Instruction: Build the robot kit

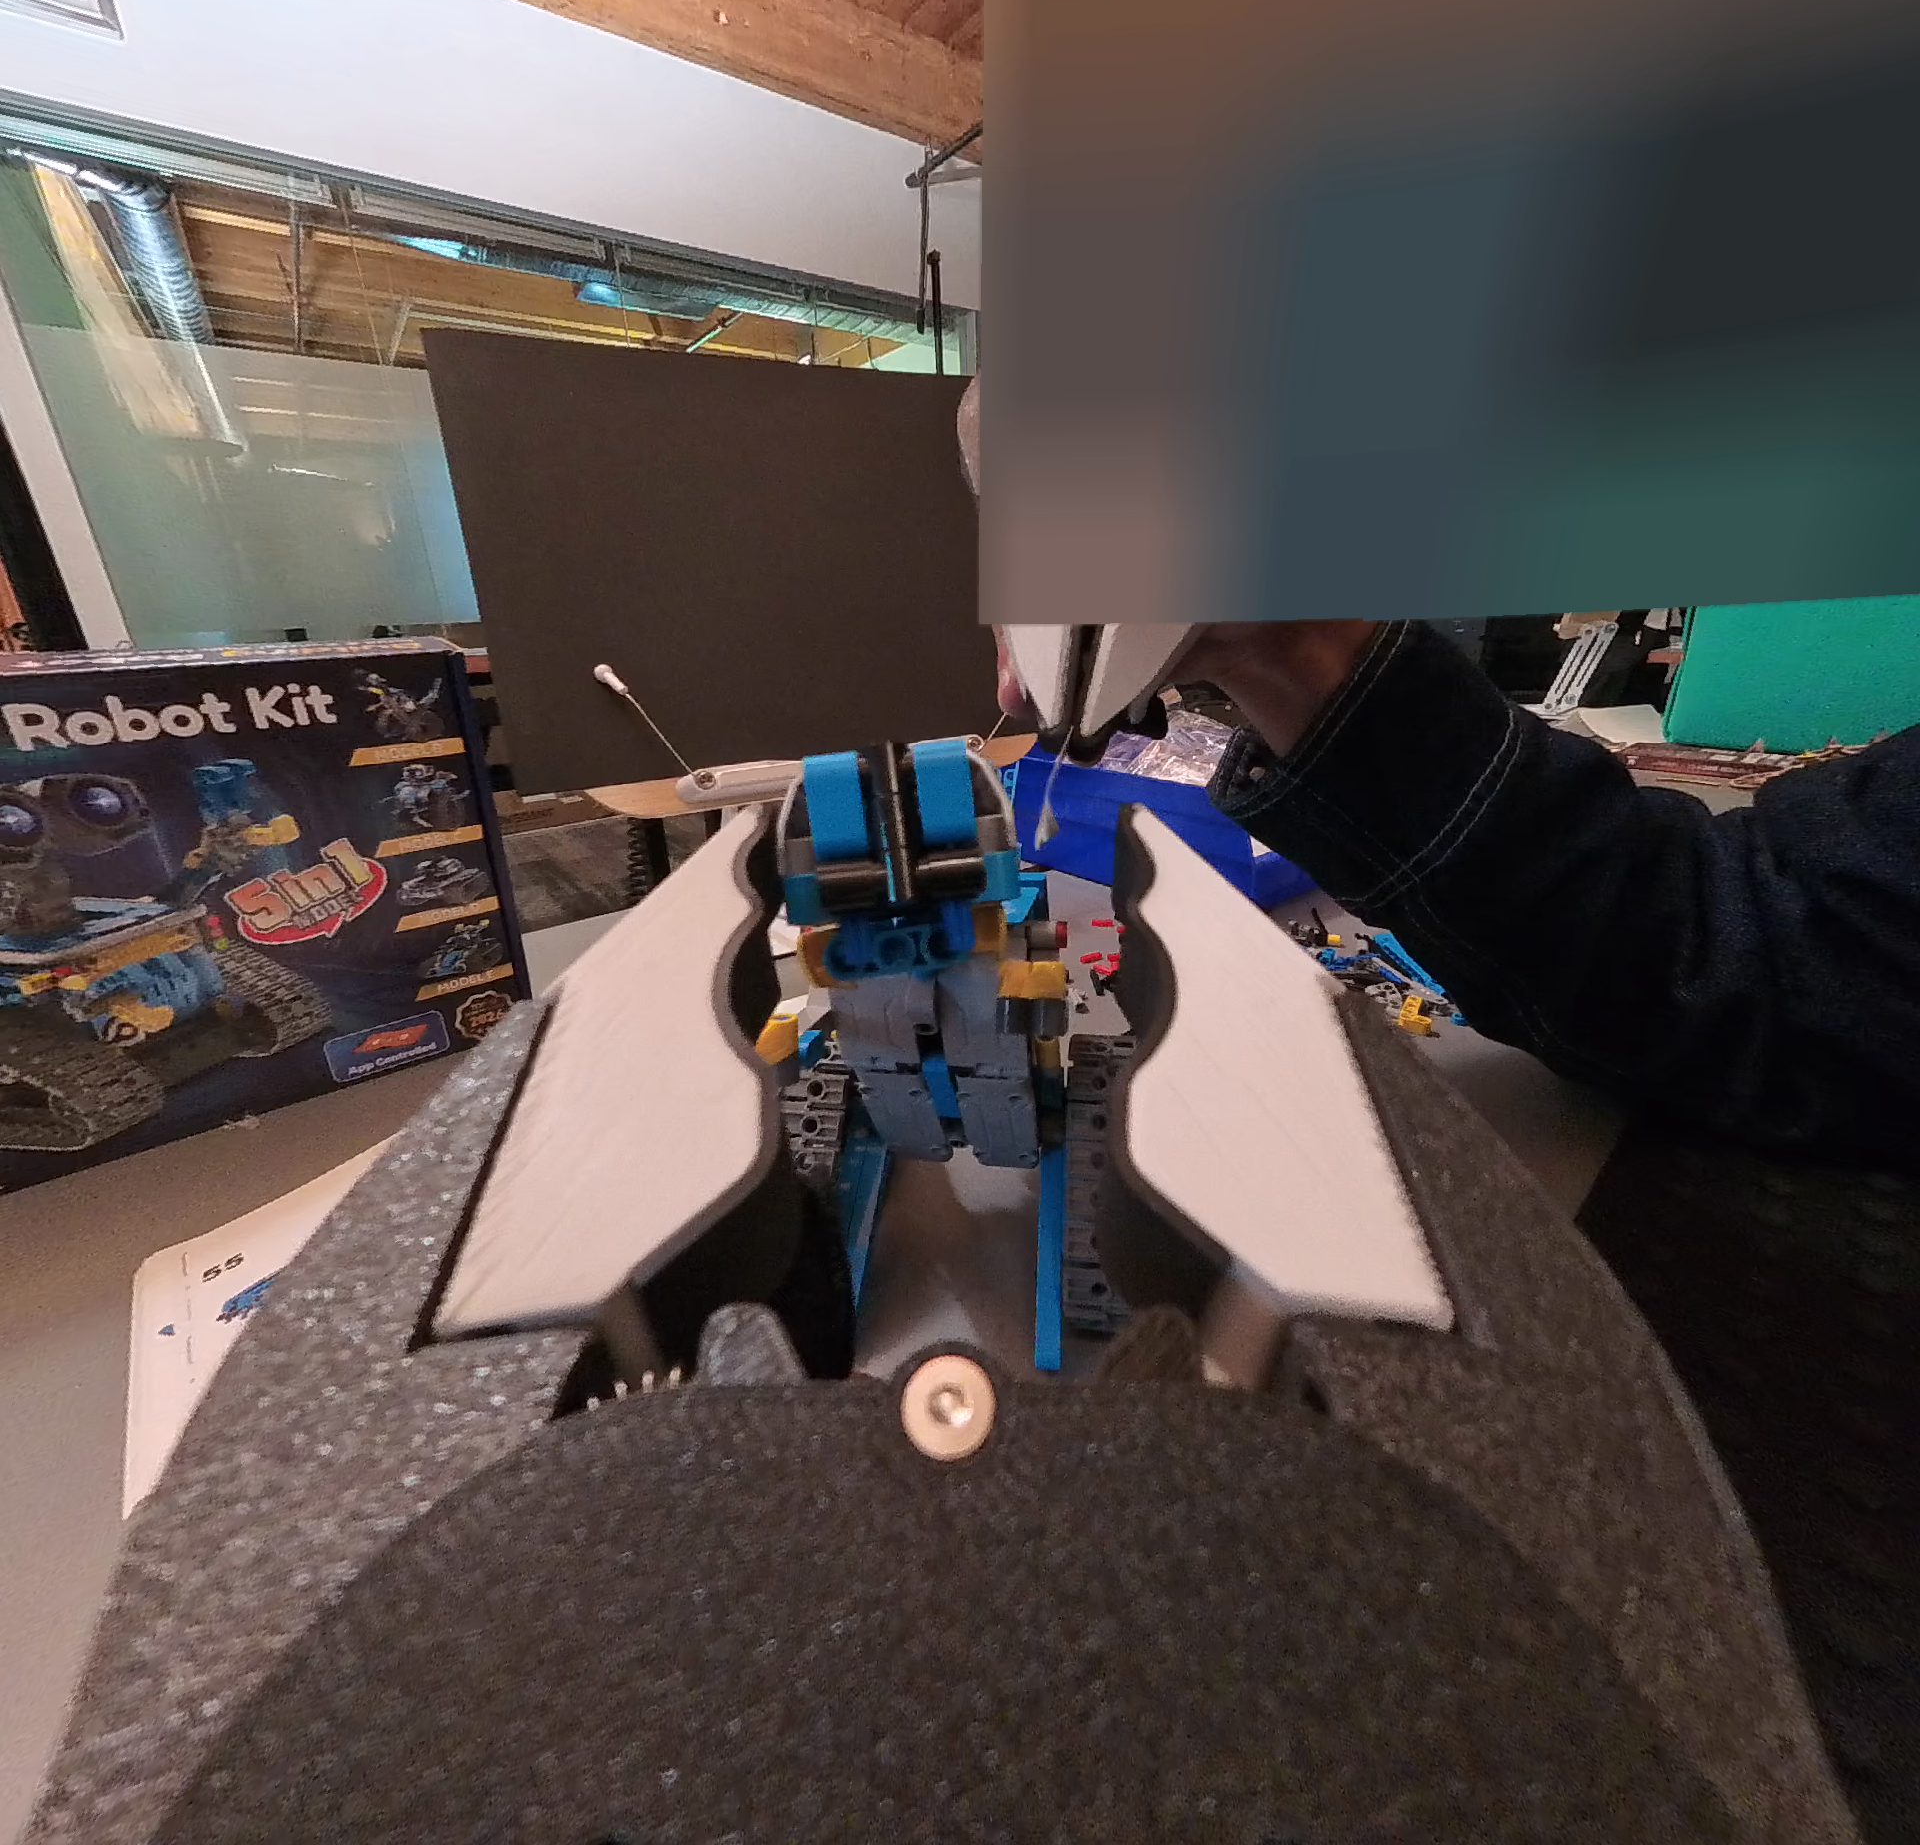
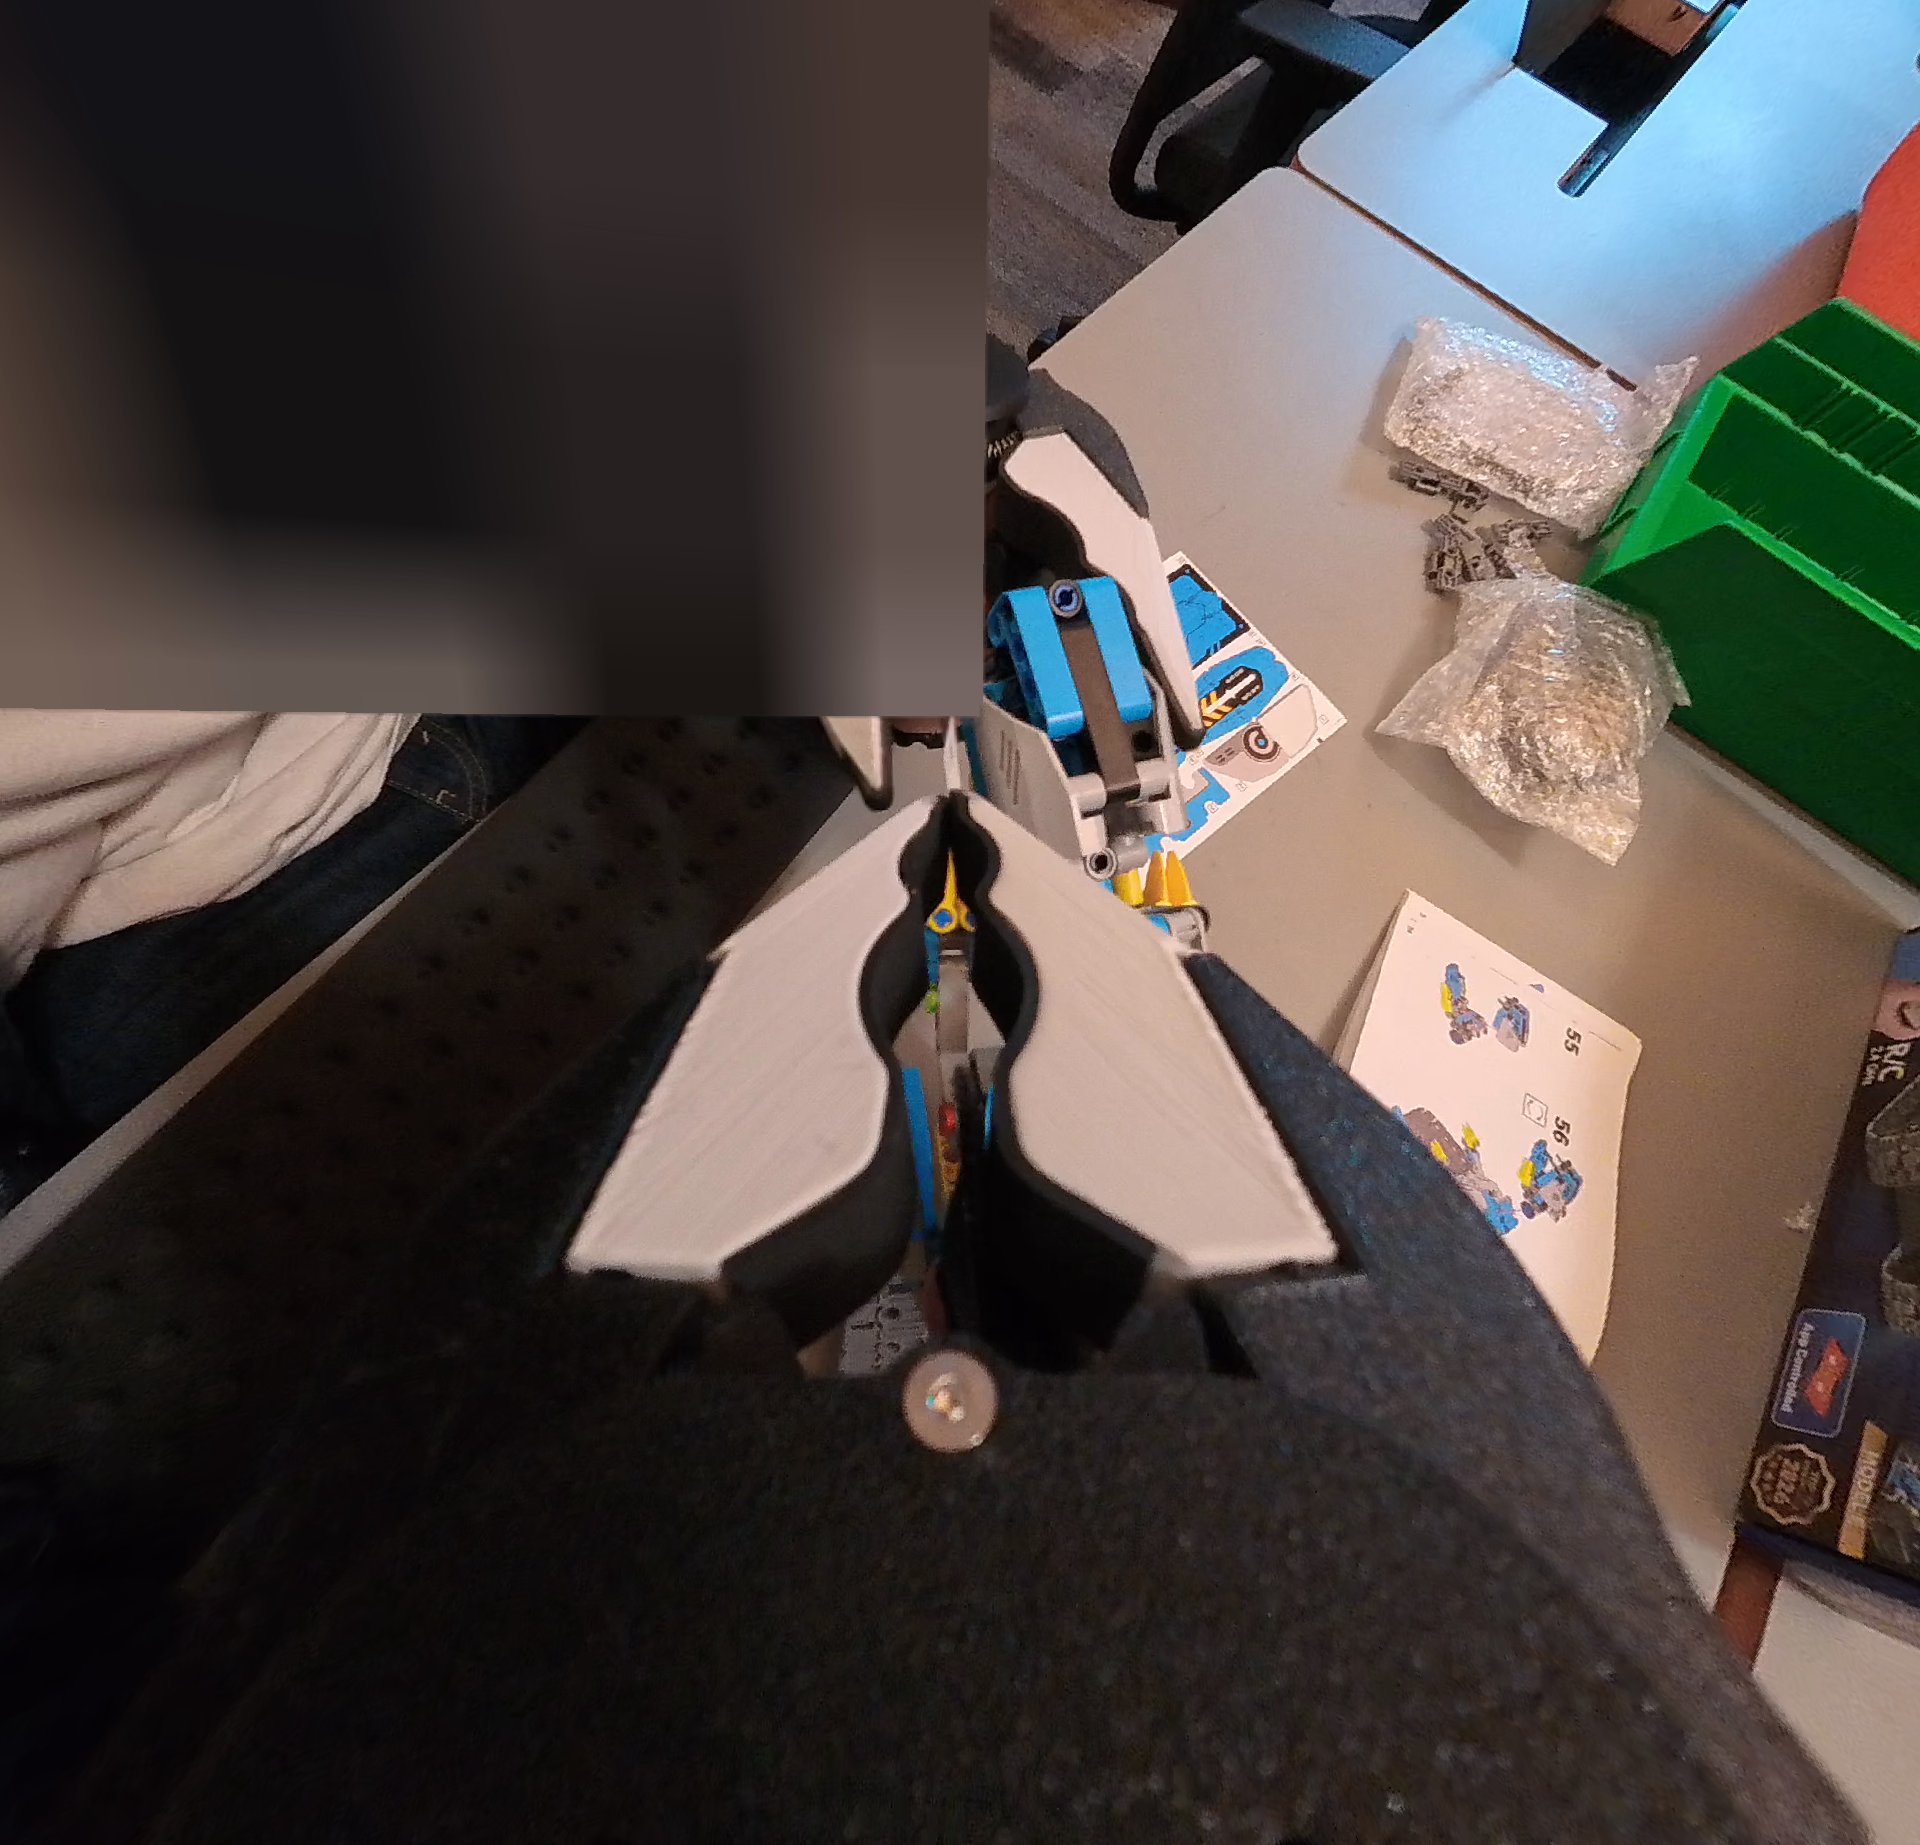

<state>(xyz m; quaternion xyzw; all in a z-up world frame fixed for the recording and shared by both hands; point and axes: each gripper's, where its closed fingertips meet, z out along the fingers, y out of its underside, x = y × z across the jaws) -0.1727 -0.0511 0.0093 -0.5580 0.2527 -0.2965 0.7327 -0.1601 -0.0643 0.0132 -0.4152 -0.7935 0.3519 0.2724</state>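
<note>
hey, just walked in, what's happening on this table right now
A person holds a tool in each hand over a grey table. The left tool is open, its fingers either side of a half-built blue and grey tracked toy robot without clearly touching it. The right tool is shut on a thin white strip near the model's head. An instruction booklet, a sticker sheet, bagged parts, a green bin and the kit box lie around.

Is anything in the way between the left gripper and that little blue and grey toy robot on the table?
Nothing visible. The left gripper is open, and the toy robot stands right between its fingers. The right gripper, shut on a thin white strip, is beyond the robot's head, off to the right.
</note>
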